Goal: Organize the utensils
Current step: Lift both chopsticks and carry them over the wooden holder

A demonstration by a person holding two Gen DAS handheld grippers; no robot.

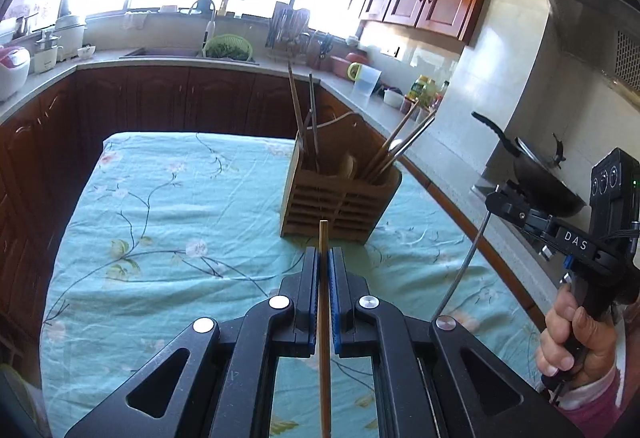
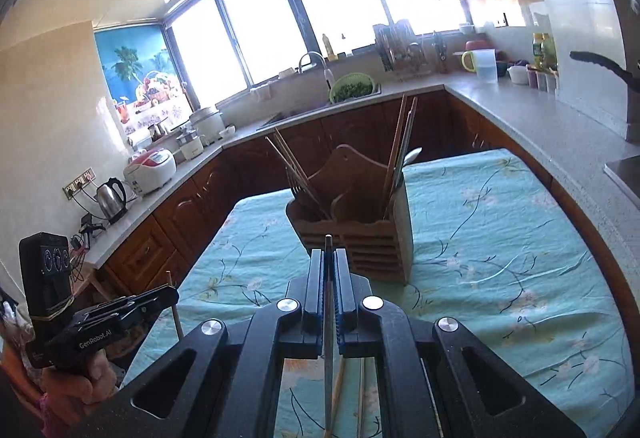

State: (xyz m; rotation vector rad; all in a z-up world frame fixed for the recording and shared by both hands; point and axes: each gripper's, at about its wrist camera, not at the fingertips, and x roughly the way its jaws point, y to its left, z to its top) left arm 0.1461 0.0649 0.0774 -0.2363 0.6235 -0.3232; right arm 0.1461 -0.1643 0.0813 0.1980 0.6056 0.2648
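A slatted wooden utensil holder [image 1: 340, 197] [image 2: 360, 238] stands on the teal floral tablecloth [image 1: 160, 222], with several chopsticks and a spoon upright in its compartments. My left gripper [image 1: 324, 258] is shut on a wooden chopstick [image 1: 323, 234], held above the cloth just short of the holder. My right gripper [image 2: 329, 258] is shut on a thin grey metal chopstick [image 2: 328, 244], also raised in front of the holder. Each gripper shows in the other's view: the right gripper [image 1: 492, 197] with its metal chopstick [image 1: 464, 266] hanging down, the left gripper [image 2: 170, 292] at lower left.
Two loose wooden chopsticks [image 2: 340, 390] lie on the cloth under my right gripper. A counter [image 1: 372, 109] wraps around the table, with a sink, a green colander [image 1: 228, 47], a jug [image 1: 366, 81] and a black wok [image 1: 536, 173] on the right. A person's hand [image 1: 576, 334] grips the right handle.
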